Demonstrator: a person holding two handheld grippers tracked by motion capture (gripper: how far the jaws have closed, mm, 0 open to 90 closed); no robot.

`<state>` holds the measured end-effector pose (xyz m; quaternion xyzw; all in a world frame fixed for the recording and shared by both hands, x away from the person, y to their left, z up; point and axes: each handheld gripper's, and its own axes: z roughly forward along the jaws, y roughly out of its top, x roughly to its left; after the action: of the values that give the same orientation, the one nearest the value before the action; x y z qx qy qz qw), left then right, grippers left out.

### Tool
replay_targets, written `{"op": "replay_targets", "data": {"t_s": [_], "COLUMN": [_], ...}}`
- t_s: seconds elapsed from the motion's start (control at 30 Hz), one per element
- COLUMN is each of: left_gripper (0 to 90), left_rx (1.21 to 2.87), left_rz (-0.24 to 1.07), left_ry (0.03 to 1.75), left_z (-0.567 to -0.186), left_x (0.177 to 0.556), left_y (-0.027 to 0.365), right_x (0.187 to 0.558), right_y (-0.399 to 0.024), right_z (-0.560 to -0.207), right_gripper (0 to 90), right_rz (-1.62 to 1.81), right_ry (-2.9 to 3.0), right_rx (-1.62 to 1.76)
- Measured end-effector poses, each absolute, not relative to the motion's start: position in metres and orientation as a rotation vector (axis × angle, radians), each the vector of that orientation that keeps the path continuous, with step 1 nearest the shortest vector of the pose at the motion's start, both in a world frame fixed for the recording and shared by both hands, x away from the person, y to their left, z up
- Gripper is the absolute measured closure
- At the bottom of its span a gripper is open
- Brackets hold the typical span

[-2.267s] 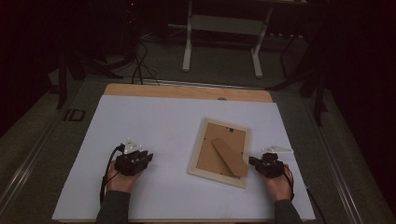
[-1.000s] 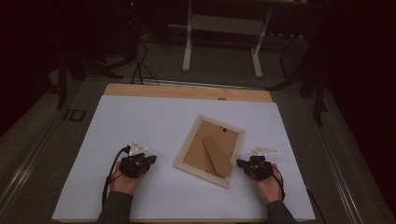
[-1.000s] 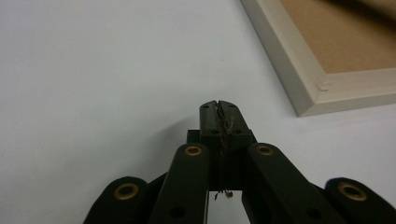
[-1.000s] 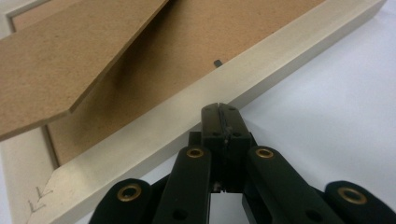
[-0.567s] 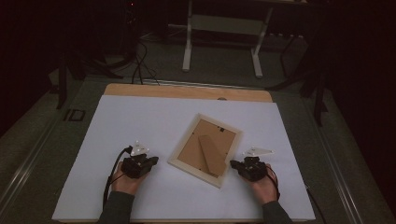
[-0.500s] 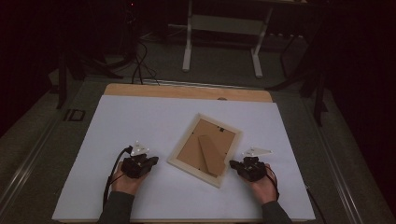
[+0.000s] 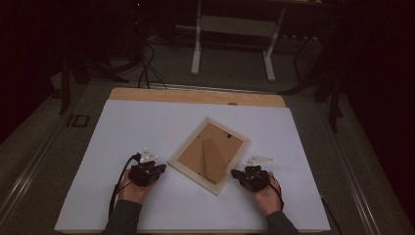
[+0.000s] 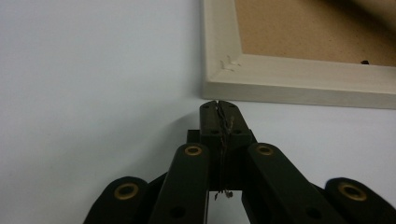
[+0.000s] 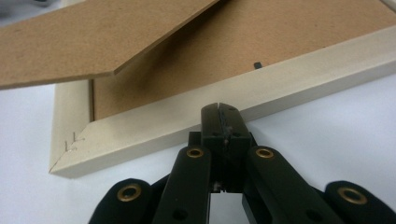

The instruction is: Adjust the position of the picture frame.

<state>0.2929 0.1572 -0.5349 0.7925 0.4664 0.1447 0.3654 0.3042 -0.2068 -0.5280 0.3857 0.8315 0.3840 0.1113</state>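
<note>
Pale wood is what catches the eye: a picture frame (image 7: 210, 155) lies face down on the white table (image 7: 147, 122), turned at an angle so one corner points toward the person. Its brown backing board faces up, and the stand flap (image 7: 212, 160) sits on top of that board; in the right gripper view the flap (image 9: 93, 37) lifts clear of the backing at its free end.

Left gripper (image 7: 155, 169) sits just off the frame's lower-left edge, jaws pressed together with nothing between them. From its own camera the closed tips (image 8: 219, 108) are right under the frame's rail near a mitred corner (image 8: 229, 63), very close; whether they touch it I cannot tell.

Right gripper (image 7: 240, 174) is on the other side, at the frame's lower-right edge, jaws likewise pressed tight and empty. Its own view puts the closed tips (image 9: 219, 112) up against the side of the pale rail (image 9: 280, 79), looking as if they meet the wood.

Both hands rest low on the table, one either side of the frame.
</note>
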Motion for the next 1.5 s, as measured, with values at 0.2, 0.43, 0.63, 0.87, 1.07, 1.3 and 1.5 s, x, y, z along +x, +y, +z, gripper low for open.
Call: {"op": "replay_targets", "data": {"t_s": [0.2,0.43,0.63,0.87,1.07,1.3,1.5], "left_gripper": [90.0,90.0,90.0,89.9,89.9,90.0,90.0], "left_rx": [2.034,2.006,2.03,2.014,2.006,2.004,2.005], "left_rz": [0.369,0.333,0.353,0.352,0.343,0.35,0.368], "left_ry": [1.221,1.228,1.227,1.242,1.245,1.251,1.253], "left_z": [-0.536,-0.537,-0.538,-0.538,-0.539,-0.539,-0.539], "left_x": [0.295,0.297,0.299,0.302,0.304,0.306,0.305], "left_y": [0.158,0.156,0.152,0.15,0.145,0.142,0.141], "right_x": [0.303,0.302,0.304,0.323,0.352,0.387,0.41], "right_y": [-0.192,-0.176,-0.165,-0.18,-0.207,-0.226,-0.234], "right_z": [-0.528,-0.528,-0.527,-0.514,-0.506,-0.503,-0.506], "right_gripper": [90.0,90.0,90.0,90.0,90.0,89.9,89.9], "right_rz": [1.13,1.128,1.118,1.215,1.237,1.228,1.15], "right_ry": [2.472,2.503,2.542,2.418,2.273,2.147,2.112], "right_rx": [1.09,1.036,0.983,1.084,1.232,1.362,1.426]}}
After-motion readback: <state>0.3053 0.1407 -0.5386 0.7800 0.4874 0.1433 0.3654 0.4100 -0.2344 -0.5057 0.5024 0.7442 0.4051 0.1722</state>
